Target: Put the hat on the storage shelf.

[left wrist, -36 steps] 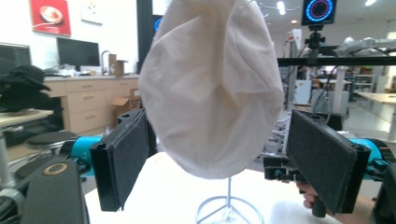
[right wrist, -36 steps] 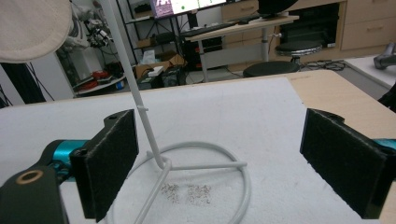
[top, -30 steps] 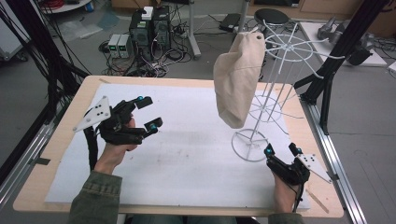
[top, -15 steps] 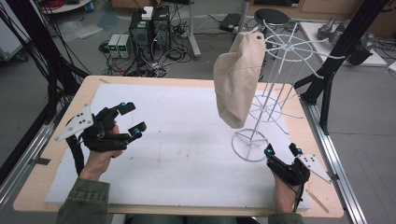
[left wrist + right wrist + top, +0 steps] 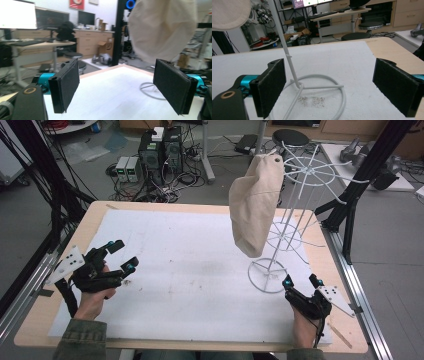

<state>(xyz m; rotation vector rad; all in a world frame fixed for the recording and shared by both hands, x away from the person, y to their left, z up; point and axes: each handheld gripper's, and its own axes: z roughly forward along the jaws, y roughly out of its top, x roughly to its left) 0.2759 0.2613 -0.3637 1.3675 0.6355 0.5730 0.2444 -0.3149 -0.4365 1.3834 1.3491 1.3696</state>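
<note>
A beige cloth cap [image 5: 256,202] hangs from the top of a white wire stand [image 5: 280,240] at the right of the table. The stand's round base [image 5: 267,275] rests on the white mat. My left gripper [image 5: 120,256] hovers open at the table's left side, with nothing between its pads [image 5: 66,83]; the cap [image 5: 162,27] shows beyond them. My right gripper [image 5: 301,281] rests open near the front right, just in front of the stand's base [image 5: 317,92]. The stand's pole [image 5: 284,47] rises between the right gripper's pads [image 5: 270,90].
A white mat [image 5: 190,270] covers most of the wooden table [image 5: 40,320]. Black frame posts [image 5: 350,205] stand at the right edge and dark cables [image 5: 45,185] hang at the left. Computers and stools sit on the floor behind.
My left gripper has drawn back toward the left front of the table, away from the cap. The right gripper and the cap on the stand have stayed in place.
</note>
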